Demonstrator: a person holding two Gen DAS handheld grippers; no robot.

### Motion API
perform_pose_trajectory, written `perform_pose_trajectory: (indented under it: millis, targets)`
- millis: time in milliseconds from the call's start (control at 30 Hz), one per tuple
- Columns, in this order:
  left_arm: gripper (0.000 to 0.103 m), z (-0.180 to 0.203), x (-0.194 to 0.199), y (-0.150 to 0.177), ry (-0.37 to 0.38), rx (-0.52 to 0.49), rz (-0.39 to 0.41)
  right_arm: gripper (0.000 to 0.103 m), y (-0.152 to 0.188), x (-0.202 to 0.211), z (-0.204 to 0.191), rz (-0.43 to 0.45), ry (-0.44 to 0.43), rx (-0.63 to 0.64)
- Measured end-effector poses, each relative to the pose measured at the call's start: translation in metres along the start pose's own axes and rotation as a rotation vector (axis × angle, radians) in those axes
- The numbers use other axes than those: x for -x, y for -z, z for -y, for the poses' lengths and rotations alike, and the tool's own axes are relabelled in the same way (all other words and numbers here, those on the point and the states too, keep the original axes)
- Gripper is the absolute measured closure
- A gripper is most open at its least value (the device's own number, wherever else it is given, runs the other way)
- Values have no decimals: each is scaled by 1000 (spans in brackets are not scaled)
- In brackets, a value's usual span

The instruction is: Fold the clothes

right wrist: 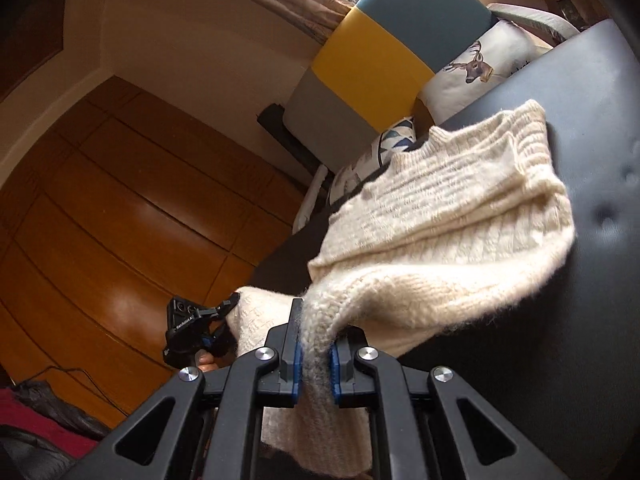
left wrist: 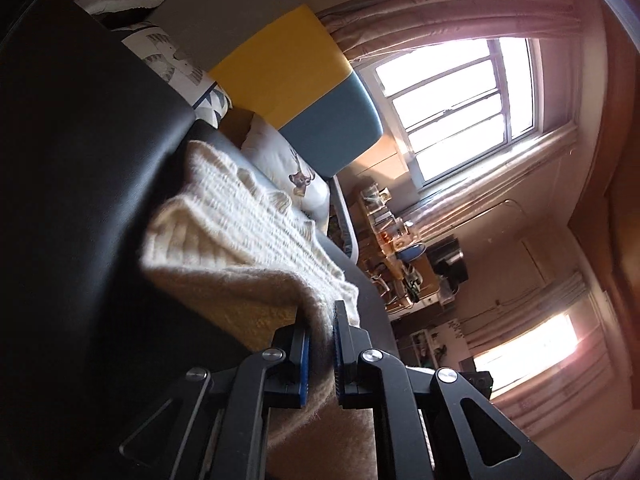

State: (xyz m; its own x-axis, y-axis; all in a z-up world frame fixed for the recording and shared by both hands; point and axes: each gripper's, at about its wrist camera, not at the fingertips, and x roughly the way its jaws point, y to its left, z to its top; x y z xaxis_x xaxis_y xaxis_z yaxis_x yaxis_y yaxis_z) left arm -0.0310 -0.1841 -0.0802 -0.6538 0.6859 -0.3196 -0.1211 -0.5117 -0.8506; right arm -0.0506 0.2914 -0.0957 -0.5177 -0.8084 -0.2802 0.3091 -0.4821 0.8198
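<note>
Pinching the cream knitted sweater in both grippers, I have its near edge lifted off the black padded surface while the rest of it lies spread there. My right gripper is closed down on a bunched ridge of the knit, the wool squeezed between its blue pads with only the thickness of the fabric keeping the jaws apart, and a loose length of the sweater hangs below it. My left gripper is likewise clamped on a fold of the same sweater, the knit running down between its two fingers. In the right wrist view that left gripper shows to the left of mine, its black body against the wood-panelled wall, with a part of my hand just visible beneath it. Beyond the sweater, at the far end of the black surface, a white cushion with a deer print leans near a cushion with blue triangles, both in front of a headboard of grey, yellow and teal panels. The left wrist view also takes in a bright window with curtains and a cluttered desk well away from the bed.
</note>
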Motion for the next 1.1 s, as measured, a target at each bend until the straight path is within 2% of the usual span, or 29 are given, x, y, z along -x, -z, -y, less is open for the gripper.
perform_pose_trajectory:
  millis: [133,233,300,400,433,467,533,600,633,733,833,867,967,1100]
  targets:
    - [94,0,-33,-43,25,25,8,94,-47,-9,17,57,6,-50]
    - [94,-8,-63,-77,26,65,15,94,-82,-27,42,84,37,-107]
    - [94,-19,-84,-96,25,109,21,94,-105,-39,67,104,91,-161]
    - [94,-45,-118,-118,-26,196,16,93,-125,-61,112,90,149,-286]
    - [94,-57,-129,-122,-76,228,10,93,-130,-69,125,74,175,-323]
    - [94,-68,-139,-125,-104,252,-3,89,-131,-75,134,64,201,-342]
    - [94,-90,-153,-127,-162,312,-17,88,-134,-82,146,39,249,-363]
    - [93,-107,-160,-126,-172,364,-26,87,-135,-84,153,41,267,-374]
    - [93,-114,-161,-124,-176,397,-29,81,-135,-85,157,38,254,-387]
    - [92,-117,-157,-123,-95,436,-44,69,-135,-84,160,16,156,-451]
    - [88,-108,-146,-125,-49,448,-60,35,-136,-81,150,-33,66,-447]
    - [83,-105,-143,-127,-41,445,-60,28,-137,-82,145,-54,43,-433]
    - [77,-100,-141,-134,-9,454,-75,25,-140,-83,129,-113,-29,-392]
    - [76,-104,-151,-141,-5,503,-78,22,-151,-95,125,-89,-103,-391]
